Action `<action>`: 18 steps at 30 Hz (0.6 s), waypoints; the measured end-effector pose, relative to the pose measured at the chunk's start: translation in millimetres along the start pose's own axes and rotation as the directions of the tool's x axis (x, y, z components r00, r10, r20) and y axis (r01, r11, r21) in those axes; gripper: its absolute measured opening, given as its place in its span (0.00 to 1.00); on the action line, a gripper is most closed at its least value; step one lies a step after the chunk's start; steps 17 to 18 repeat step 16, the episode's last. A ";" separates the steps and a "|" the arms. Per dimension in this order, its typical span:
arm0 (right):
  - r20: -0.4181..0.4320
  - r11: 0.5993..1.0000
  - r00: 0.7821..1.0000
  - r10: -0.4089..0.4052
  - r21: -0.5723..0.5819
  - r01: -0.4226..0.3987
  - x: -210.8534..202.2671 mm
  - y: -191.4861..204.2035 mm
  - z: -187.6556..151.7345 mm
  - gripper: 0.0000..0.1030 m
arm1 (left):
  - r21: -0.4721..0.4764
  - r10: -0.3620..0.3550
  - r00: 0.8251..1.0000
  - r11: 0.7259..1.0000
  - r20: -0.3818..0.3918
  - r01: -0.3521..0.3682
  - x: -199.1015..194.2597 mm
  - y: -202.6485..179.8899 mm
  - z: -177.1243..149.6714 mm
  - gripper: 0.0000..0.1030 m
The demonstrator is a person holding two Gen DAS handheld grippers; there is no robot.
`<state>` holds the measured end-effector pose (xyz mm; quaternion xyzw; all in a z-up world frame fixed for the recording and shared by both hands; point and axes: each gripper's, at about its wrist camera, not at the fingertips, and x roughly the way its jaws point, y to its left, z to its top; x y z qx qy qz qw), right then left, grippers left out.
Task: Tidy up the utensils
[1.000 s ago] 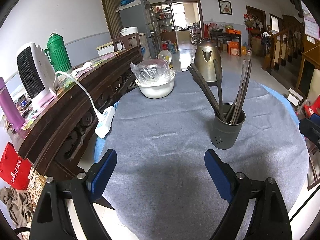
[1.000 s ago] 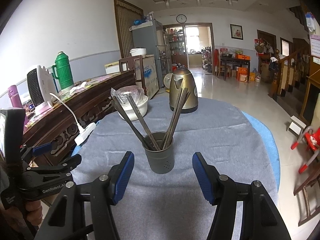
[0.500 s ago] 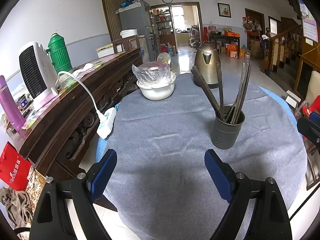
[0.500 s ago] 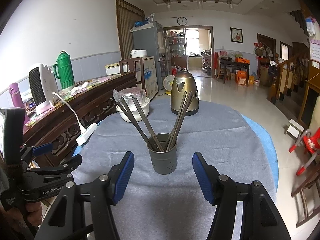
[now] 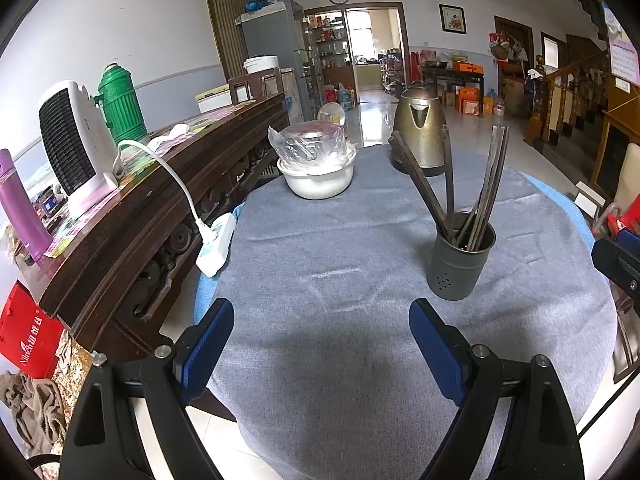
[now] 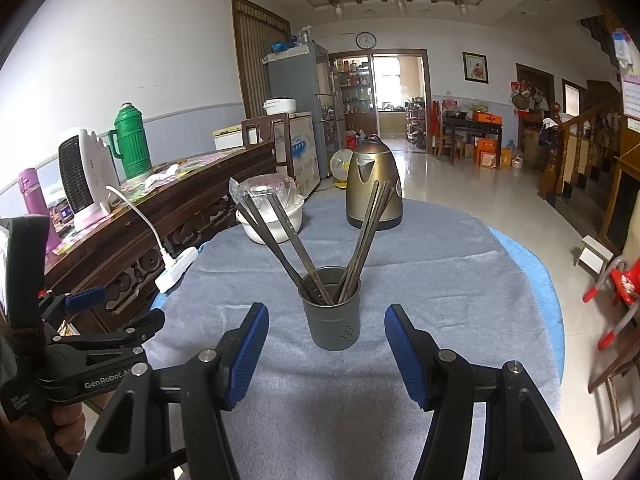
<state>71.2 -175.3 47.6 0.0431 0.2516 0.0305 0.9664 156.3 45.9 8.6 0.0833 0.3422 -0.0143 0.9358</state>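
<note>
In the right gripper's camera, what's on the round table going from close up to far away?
Right gripper → grey utensil holder with its dark utensils → white bowl covered in plastic → brass-coloured kettle.

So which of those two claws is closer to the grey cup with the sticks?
The right gripper: the cup stands just ahead, in line with its open jaws. The left gripper, also open, sits further back, with the cup off to its right.

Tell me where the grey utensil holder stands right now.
In the right wrist view the grey utensil holder stands centred on the grey tablecloth, just beyond the open right gripper, nearer than the brass kettle and white bowl.
</note>
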 end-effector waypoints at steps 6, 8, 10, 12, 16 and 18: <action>-0.006 1.000 1.000 0.010 0.015 -0.010 7.6 -5.6 -1.3 0.63 | 0.000 0.005 1.000 1.000 -0.008 -0.005 4.9 -3.1 2.0 0.87; -0.008 1.000 1.000 0.011 0.020 -0.010 10.8 -9.3 -1.9 0.63 | -0.001 -0.004 1.000 1.000 -0.013 0.004 9.3 -4.5 1.9 0.87; -0.013 1.000 1.000 0.004 0.023 -0.004 16.4 -15.4 -3.5 0.63 | -0.013 -0.031 0.999 0.999 -0.030 0.030 20.1 -4.1 1.0 0.87; -0.020 0.999 0.999 -0.026 0.029 0.027 26.6 -28.7 -7.4 0.63 | -0.029 -0.039 0.997 0.999 -0.073 0.037 42.2 -2.3 -1.6 0.87; -0.069 0.995 0.993 -0.093 0.030 0.095 65.9 -71.1 -23.4 0.63 | -0.032 -0.036 0.987 0.999 -0.159 0.031 109.5 1.5 -12.3 0.87; -0.069 0.995 0.993 -0.093 0.030 0.095 65.9 -71.1 -23.4 0.63 | -0.032 -0.036 0.987 0.999 -0.159 0.031 109.5 1.5 -12.3 0.87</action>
